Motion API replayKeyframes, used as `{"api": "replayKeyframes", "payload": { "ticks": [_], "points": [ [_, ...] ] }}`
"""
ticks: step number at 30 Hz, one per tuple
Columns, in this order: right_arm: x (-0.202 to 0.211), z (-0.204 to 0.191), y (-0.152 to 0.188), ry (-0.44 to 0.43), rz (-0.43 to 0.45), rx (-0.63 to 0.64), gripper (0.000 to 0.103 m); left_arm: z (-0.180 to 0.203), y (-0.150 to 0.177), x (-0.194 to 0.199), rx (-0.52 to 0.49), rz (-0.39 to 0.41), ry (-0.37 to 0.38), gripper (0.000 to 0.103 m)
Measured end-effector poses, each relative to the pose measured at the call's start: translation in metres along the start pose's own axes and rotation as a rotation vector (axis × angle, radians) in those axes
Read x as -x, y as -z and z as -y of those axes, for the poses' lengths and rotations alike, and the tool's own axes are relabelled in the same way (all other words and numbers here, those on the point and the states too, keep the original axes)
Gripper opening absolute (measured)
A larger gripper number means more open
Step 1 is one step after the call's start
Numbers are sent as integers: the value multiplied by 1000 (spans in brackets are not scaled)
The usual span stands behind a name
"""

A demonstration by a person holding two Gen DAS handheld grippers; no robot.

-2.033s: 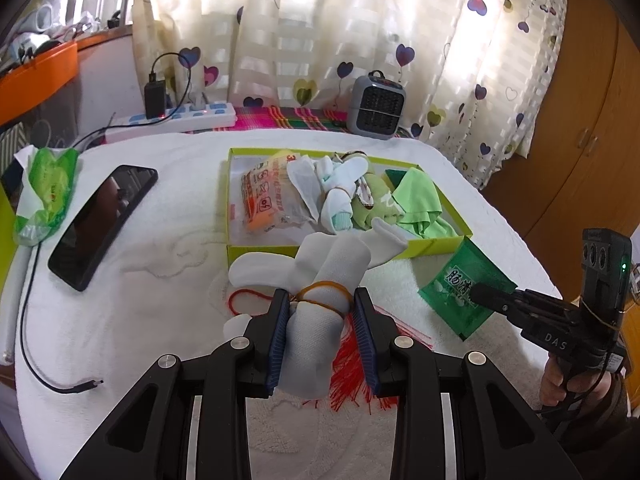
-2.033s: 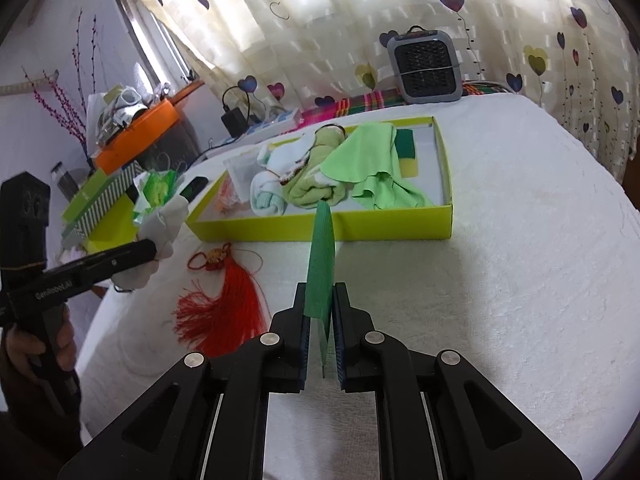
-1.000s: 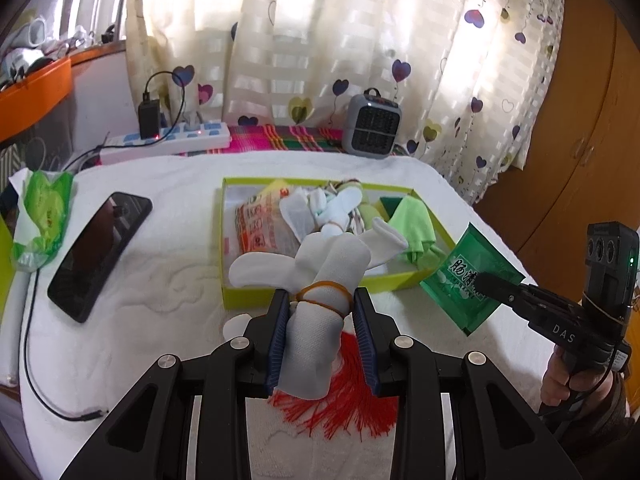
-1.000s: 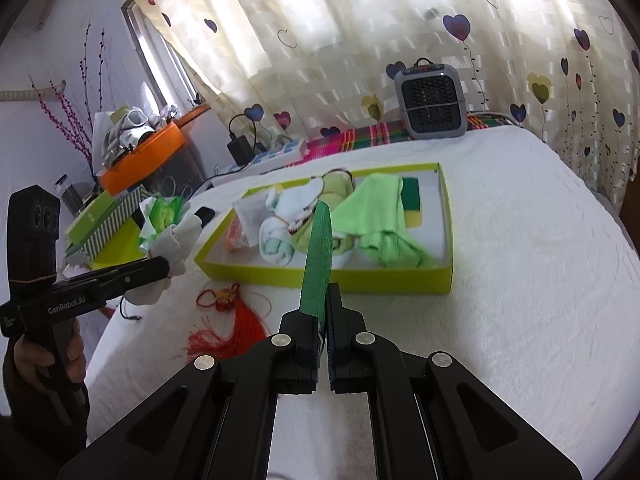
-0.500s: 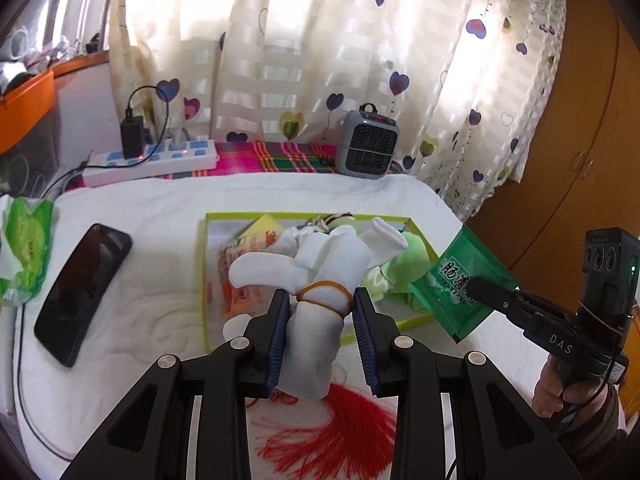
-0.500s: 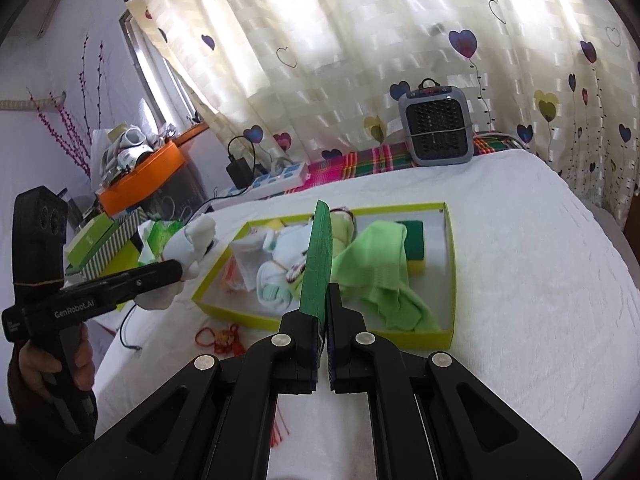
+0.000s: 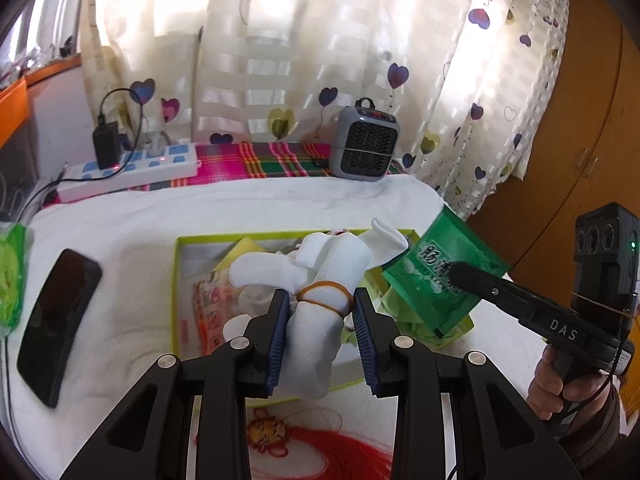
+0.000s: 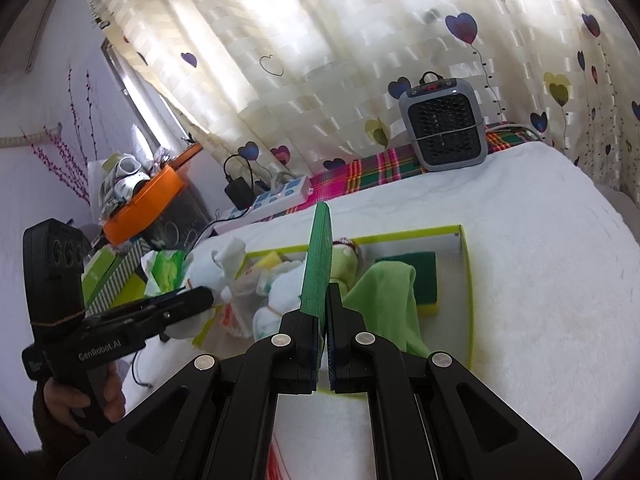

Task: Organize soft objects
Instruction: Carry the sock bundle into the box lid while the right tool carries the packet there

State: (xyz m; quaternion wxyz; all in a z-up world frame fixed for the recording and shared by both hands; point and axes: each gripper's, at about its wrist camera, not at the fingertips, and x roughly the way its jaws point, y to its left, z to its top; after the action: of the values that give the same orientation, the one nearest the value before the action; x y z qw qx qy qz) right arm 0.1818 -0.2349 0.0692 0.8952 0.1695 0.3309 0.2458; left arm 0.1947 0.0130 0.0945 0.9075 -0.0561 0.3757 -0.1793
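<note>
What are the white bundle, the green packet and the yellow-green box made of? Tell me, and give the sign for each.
White bundle: soft knitted cloth, probably socks; fine weave shows, and a rubber band cinches it.
Green packet: thin glossy plastic film, likely; it shines, carries print and looks flat edge-on.
Yellow-green box: looks like cardboard; thin stiff walls, matte colour, white inside.

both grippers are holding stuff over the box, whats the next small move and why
Probably lower the left gripper and release the white sock bundle into the yellow-green box: the bundle already hangs above the box's open interior, while the right gripper holds the green packet clear alongside.
</note>
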Motion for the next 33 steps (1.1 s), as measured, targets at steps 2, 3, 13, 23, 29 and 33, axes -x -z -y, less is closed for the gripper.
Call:
{"api": "replayKeyframes", "payload": {
  "ticks": [2, 3, 13, 23, 29, 33],
  "points": [
    [-4, 4, -3, -10, -3, -14, 3, 0, -4, -6, 7, -2, -2, 30],
    [-6, 5, -4, -14, -3, -19, 3, -1, -5, -10, 11, -5, -2, 30],
    [-38, 21, -8, 18, -46, -52, 4, 2, -2, -45, -4, -62, -22, 30],
    [-43, 28, -7, 97, -46, -24, 9, 4, -1, -56, -19, -72, -38, 32],
    [-44, 26, -7, 163, -35, 18, 18, 4, 1, -60, -31, -68, -80, 38],
    [-43, 26, -6, 198, -25, 34, 33, 7, 4, -61, -39, -77, -83, 45]
  ]
}}
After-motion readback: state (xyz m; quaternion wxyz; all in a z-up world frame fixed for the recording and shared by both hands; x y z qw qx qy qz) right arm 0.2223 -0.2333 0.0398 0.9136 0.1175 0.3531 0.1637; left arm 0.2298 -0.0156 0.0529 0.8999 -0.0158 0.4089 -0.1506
